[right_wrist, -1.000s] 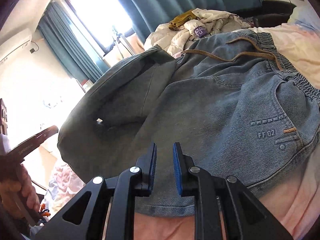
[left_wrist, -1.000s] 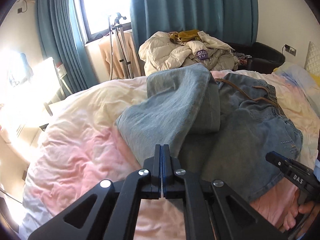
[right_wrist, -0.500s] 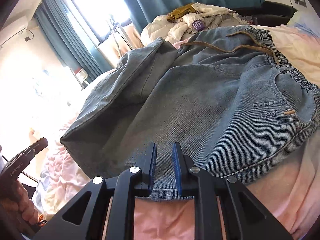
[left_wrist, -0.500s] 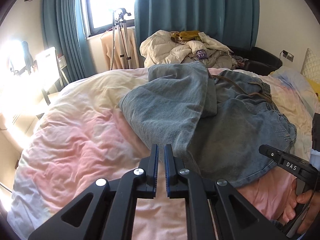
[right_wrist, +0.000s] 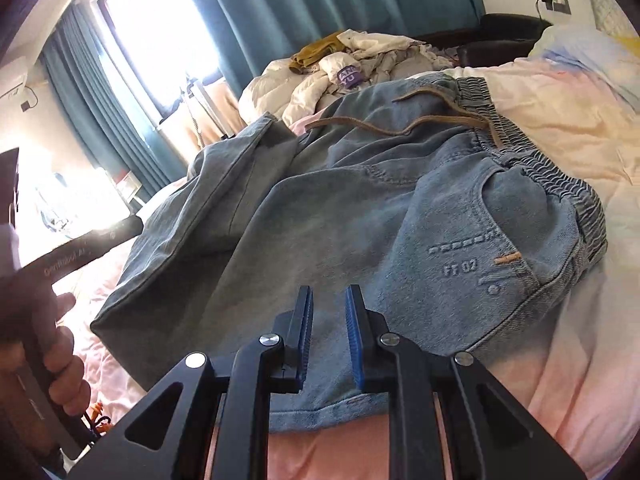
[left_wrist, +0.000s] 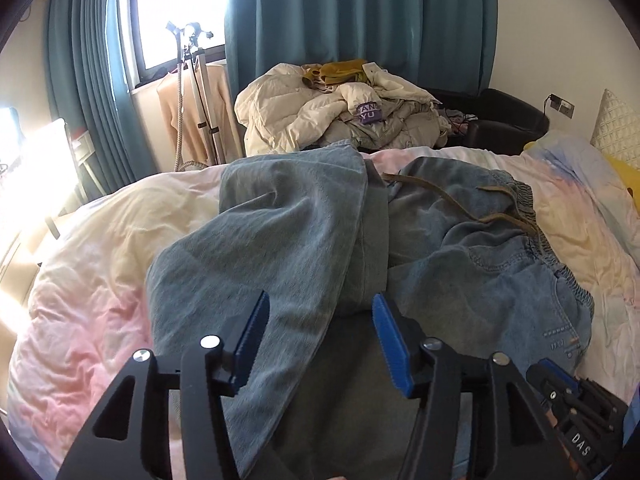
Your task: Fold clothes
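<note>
Midway through, the jeans (right_wrist: 344, 208) lie part-folded on the bed (right_wrist: 560, 132), both grippers hovering above the near edge.

Legs already rest doubled over the seat, leaving a bulky, uneven bundle with the drawstring (right_wrist: 420, 120) trailing across the waistband; by the look of it, at least one more fold and some smoothing remain. Left gripper (left_wrist: 318, 344) hangs with jaws spread wide above the denim, gripping nothing. Right gripper (right_wrist: 328, 332) sits just over the hem, jaws narrowly apart and empty. More clothes (left_wrist: 340, 108) wait heaped beyond the bed.
</note>
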The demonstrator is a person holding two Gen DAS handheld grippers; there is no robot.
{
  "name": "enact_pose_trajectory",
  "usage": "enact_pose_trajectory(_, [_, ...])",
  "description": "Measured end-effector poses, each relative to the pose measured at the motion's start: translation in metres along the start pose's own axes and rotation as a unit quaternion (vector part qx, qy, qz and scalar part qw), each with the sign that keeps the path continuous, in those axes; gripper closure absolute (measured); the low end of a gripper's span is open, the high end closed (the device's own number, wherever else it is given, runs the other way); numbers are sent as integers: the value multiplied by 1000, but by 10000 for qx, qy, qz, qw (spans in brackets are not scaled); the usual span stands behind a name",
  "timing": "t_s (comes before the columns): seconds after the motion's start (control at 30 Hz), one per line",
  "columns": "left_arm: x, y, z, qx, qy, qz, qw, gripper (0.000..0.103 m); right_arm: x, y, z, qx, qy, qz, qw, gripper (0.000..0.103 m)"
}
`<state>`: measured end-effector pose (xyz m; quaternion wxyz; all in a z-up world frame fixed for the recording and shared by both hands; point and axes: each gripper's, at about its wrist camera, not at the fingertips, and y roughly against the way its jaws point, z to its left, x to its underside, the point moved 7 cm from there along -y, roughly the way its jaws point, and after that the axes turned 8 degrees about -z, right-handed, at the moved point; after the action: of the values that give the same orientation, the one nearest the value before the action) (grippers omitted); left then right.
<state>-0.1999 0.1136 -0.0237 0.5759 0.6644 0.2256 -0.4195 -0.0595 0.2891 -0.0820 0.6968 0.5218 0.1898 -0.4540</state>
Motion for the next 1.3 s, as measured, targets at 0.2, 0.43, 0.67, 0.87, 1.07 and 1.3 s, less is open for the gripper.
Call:
enact_pose_trajectory(0.2, [-32,-59,-28,-109,-472,34,9988,39,-13,-16,-18,195,-352,-222,9989,86])
enact_pose_trajectory(0.43, [-58,-136,-52,-376,-751,242,9962,39,-19,-26,-30,467,-447,-454,9969,86])
enact_pose_trajectory(0.67, [-66,-198,-45,-939,-674,453,9923,40,-15,-46,-30,414,-410,-362,9976,86])
enact_pose_trajectory(0.87, [-74,-201,-22,-803,174,345,9960,91,-10,-57,-32,377,-484,-346,9975,86])
enact_pose_trajectory(1.07, [-90,-162,-1,-684,421,-8,9968,97,-8,-59,-26,348,-386,-367,9980,86])
enact_pose_trajectory(1.3, [-118,-66,71,-806,1084,-468,9897,97,-11,-45,-14,323,-229,-538,9978,86])
